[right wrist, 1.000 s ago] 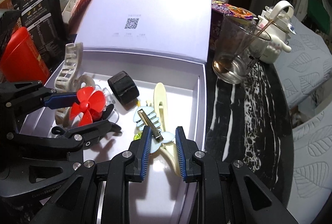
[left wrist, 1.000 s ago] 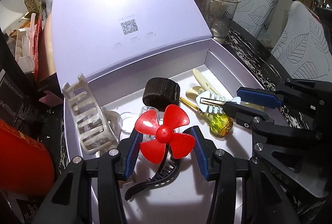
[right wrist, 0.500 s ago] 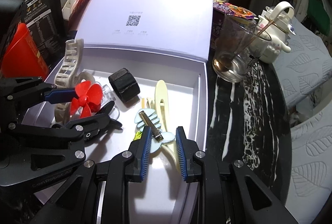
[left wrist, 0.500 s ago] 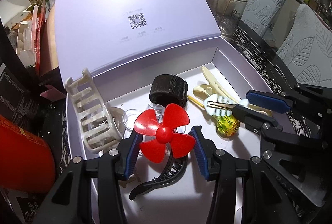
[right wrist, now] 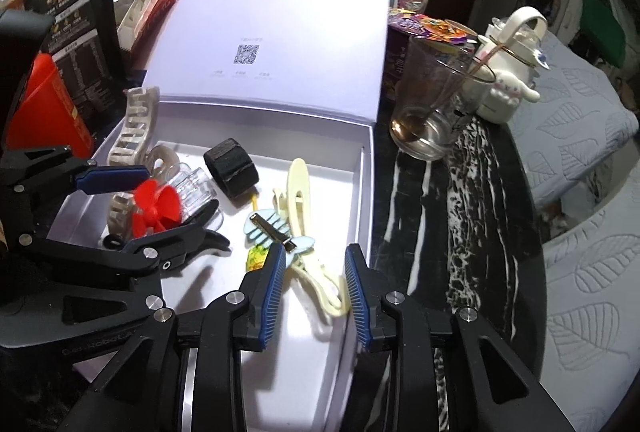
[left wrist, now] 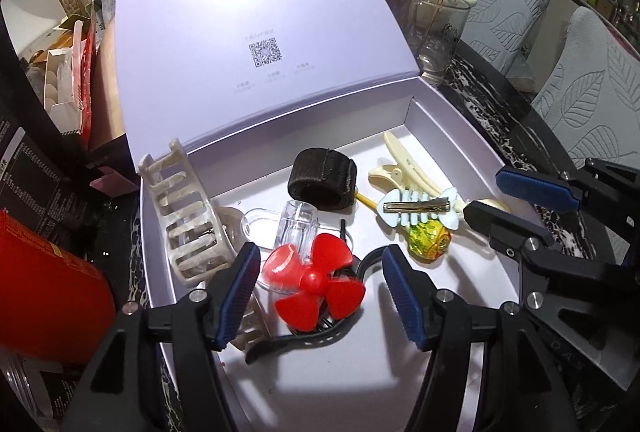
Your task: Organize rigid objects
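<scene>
Inside a pale lilac cardboard box (left wrist: 448, 136) with its hinged lid propped up, a jumble of hard trinkets lies on the smooth white floor. A glossy red four-blade propeller (left wrist: 316, 278), mounted on a clear plastic block, sits between the ribbed blue pads of the left gripper (left wrist: 316, 290), whose jaws are opening and no longer touch the blades; a second ago they bracketed it far more tightly. It rests on a curved black hair claw (left wrist: 304, 342). To its left leans a marbled cream hair claw (left wrist: 188, 216); behind it lies a dark woven ring (left wrist: 322, 172). The right gripper (right wrist: 314, 282) is likewise opening, its pads now clear of the pale blue fishbone clip (right wrist: 276, 230) and cream duckbill clip (right wrist: 300, 188) beneath them. A yellow-green lollipop (left wrist: 430, 240) lies beside the fishbone. Outside the box stands a drinking glass (right wrist: 434, 100) on the black-and-white marbled table (right wrist: 472, 216).
</scene>
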